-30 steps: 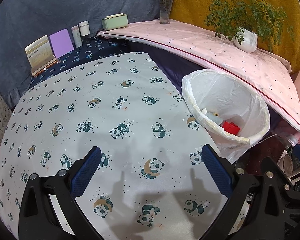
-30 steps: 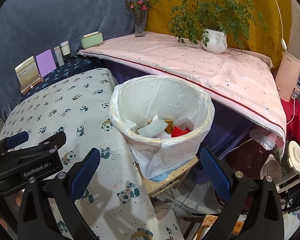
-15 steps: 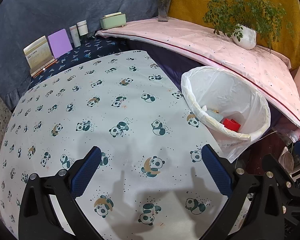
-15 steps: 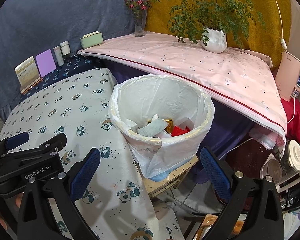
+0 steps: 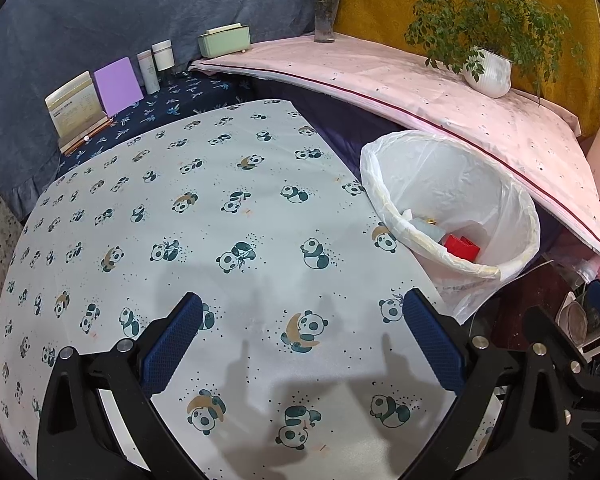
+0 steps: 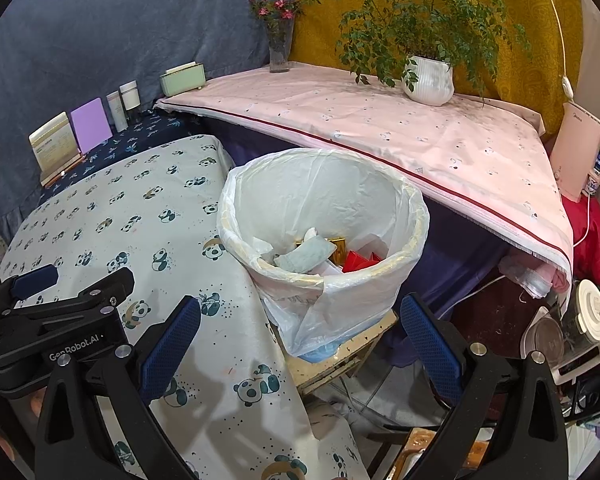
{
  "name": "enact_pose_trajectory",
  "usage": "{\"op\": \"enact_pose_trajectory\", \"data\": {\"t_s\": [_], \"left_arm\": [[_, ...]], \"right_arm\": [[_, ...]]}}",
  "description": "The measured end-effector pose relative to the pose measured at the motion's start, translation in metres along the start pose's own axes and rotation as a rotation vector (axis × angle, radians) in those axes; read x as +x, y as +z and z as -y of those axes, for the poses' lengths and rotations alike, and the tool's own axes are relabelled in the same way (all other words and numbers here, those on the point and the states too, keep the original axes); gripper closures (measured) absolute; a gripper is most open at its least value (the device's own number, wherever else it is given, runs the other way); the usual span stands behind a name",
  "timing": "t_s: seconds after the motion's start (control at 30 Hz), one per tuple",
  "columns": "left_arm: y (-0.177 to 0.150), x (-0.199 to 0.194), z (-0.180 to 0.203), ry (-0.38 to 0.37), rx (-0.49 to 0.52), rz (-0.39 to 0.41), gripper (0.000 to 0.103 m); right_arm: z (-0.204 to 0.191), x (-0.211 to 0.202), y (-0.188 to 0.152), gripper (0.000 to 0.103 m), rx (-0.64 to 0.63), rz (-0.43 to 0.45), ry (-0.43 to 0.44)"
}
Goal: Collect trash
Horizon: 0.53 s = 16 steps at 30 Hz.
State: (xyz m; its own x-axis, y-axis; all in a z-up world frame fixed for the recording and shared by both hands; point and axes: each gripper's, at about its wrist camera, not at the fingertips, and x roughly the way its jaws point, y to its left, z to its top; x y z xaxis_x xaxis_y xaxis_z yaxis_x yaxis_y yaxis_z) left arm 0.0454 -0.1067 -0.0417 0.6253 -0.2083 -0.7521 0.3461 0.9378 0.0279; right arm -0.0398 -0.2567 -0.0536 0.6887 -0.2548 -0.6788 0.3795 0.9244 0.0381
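A trash bin with a white bag liner [image 6: 324, 200] stands beside the panda-print tablecloth [image 5: 220, 240]; it also shows in the left wrist view [image 5: 452, 184]. Inside lie a grey-blue wrapper [image 6: 306, 258], a red piece [image 6: 360, 260] and crumpled paper. My left gripper [image 5: 300, 336] is open and empty above the tablecloth. My right gripper [image 6: 300, 336] is open and empty, just in front of the bin. The left gripper's body [image 6: 60, 320] shows at the lower left of the right wrist view.
A pink-covered shelf [image 6: 380, 128] holds a potted plant [image 6: 428, 80], a flower vase [image 6: 279, 52] and a green box [image 6: 182, 78]. Cards and small bottles [image 5: 116, 88] stand on the dark blue cloth. Appliances [image 6: 580, 320] sit low at the right.
The left wrist view has drifted slightly, with the bin a little lower in the frame. The right gripper has hardly moved. Both stay open.
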Motion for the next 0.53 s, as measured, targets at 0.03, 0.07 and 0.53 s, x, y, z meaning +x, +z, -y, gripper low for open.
{"op": "enact_pose_trajectory", "data": {"t_s": [0.03,0.07,0.53], "left_arm": [[-0.0001,0.0002,0.0002,-0.001,-0.001,-0.002,0.007],[-0.0002,0.0004,0.0001,-0.002,-0.002,-0.002,0.007],[-0.0005,0.0030,0.0011,-0.014,0.019,-0.006,0.007]], "right_arm": [[0.0000,0.0000,0.0000,0.007,0.000,0.000,-0.001],[0.0001,-0.0002,0.0000,0.007,0.000,0.000,-0.001],[0.0038,0.0000,0.0005,0.007,0.007,-0.001,-0.004]]}}
